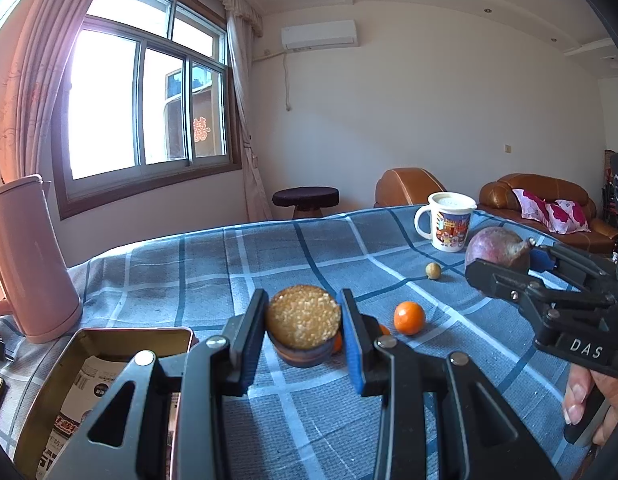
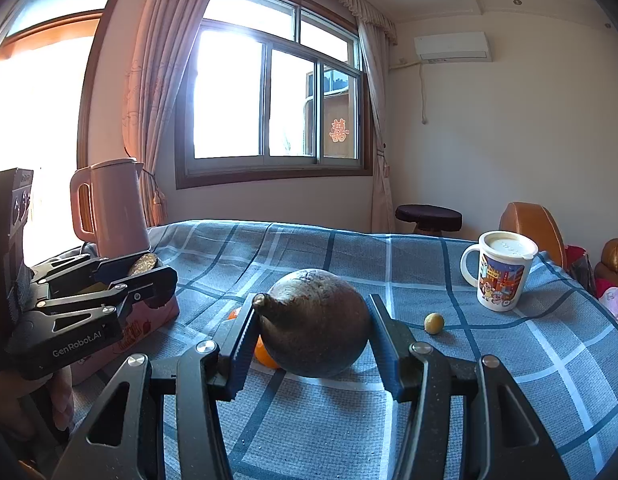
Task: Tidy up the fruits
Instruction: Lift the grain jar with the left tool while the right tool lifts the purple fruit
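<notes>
My left gripper (image 1: 303,318) is shut on a round brown fruit with a rough golden top (image 1: 303,320), held above the blue checked cloth beside an open metal tin (image 1: 109,336). My right gripper (image 2: 313,320) is shut on a large dark purple fruit with a pointed stem (image 2: 317,320); it also shows in the left wrist view (image 1: 497,246). An orange (image 1: 409,317) lies on the cloth, another orange (image 2: 265,354) is partly hidden behind the purple fruit. A small yellow-green fruit (image 1: 433,270) lies near the mug.
A pink kettle (image 1: 29,260) stands at the table's left end next to the tin, which holds printed paper. A white cartoon mug (image 2: 503,276) with a lid stands at the far right. Brown sofas and a stool stand beyond the table.
</notes>
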Demonstrator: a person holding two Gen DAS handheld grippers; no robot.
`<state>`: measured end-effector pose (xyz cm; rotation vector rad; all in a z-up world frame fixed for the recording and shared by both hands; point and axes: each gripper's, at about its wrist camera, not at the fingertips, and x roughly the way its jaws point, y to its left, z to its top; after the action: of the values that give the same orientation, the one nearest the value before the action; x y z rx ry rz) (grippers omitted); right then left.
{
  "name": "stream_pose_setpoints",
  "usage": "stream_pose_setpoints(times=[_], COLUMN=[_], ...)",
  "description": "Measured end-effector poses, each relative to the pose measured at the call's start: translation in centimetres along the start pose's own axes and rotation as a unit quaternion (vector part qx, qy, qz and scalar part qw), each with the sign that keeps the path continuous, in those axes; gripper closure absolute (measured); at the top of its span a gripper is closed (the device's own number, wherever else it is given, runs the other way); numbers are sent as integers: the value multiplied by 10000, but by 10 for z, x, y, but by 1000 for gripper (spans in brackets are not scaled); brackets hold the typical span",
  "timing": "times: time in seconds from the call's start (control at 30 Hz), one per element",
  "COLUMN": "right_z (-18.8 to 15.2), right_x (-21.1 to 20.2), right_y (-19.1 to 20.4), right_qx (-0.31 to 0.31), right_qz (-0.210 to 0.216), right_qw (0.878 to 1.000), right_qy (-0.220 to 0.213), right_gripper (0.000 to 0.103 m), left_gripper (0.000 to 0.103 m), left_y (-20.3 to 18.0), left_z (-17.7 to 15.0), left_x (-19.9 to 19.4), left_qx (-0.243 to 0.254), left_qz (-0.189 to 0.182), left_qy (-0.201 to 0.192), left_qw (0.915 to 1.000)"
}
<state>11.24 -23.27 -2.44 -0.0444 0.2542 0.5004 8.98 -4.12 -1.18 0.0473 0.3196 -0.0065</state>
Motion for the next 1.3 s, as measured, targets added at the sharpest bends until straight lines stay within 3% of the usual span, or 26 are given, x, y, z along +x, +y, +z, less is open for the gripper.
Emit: stream_pose_setpoints(times=[0.5,1.3], right_z=[1,5], right_x=[3,27], right_y=[12,65], right_qx=[-122,-335], right_qz=[61,613], right_qw=[9999,9972], right_qy=[32,268], right_gripper=[49,49], left_gripper=[66,66], left_y=[6,49], left_z=[-2,-13], left_x=[-9,-24], left_qx=[-2,-283], left_qz=[35,313], left_qy=[31,235], left_qw=[10000,9988])
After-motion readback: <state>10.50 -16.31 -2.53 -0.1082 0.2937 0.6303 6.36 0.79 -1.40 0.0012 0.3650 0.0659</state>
